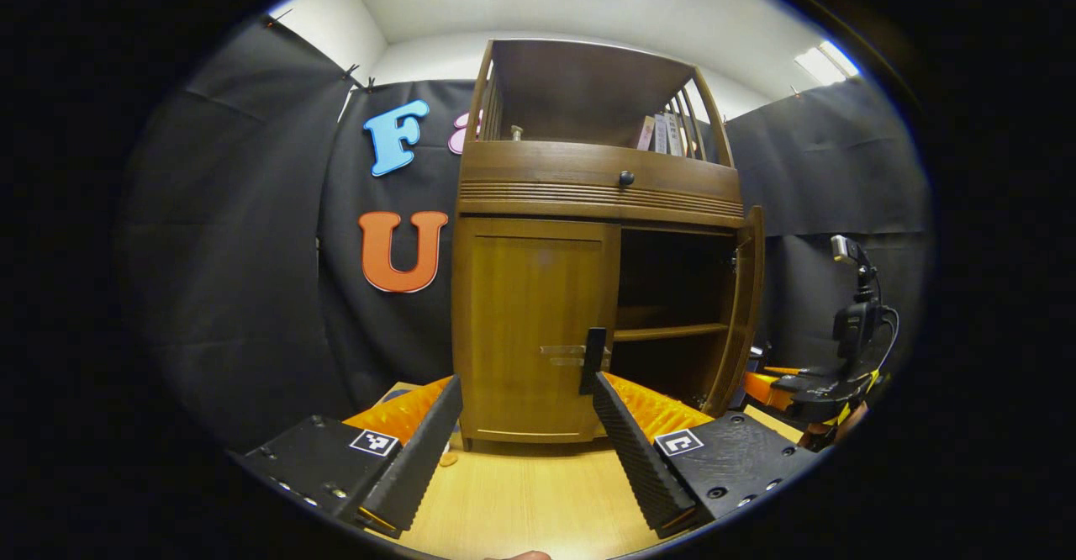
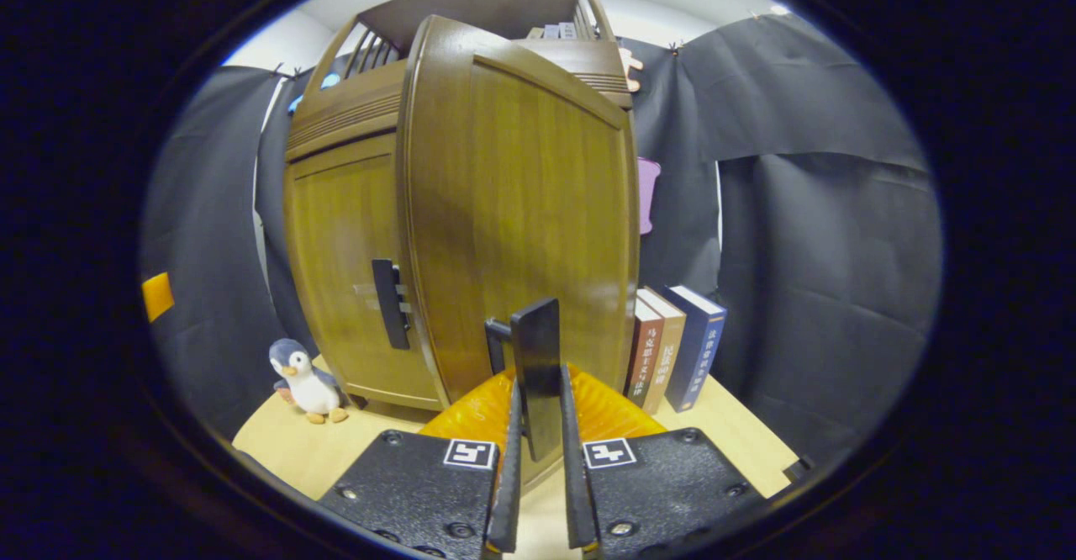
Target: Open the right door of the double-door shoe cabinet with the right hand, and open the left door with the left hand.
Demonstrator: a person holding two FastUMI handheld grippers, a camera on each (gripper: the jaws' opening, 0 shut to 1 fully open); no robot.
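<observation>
The wooden shoe cabinet (image 1: 601, 182) stands on a light table. Its left door (image 1: 534, 324) is closed, with a dark vertical handle (image 1: 593, 361) at its inner edge. My left gripper (image 1: 528, 383) is open just in front of that door, the handle close above its right fingertip and untouched. The right door (image 2: 521, 190) is swung open, and in the left gripper view it (image 1: 744, 308) stands edge-on with dark shelves behind. My right gripper (image 2: 540, 392) is shut on the right door's handle (image 2: 538, 358), and it (image 1: 769, 383) appears by that door's edge.
A toy penguin (image 2: 303, 383) sits on the table left of the cabinet. Three upright books (image 2: 672, 346) stand to the right, behind the open door. Black cloth walls close in the booth. Books and a small object sit on the cabinet's top shelf (image 1: 664, 131).
</observation>
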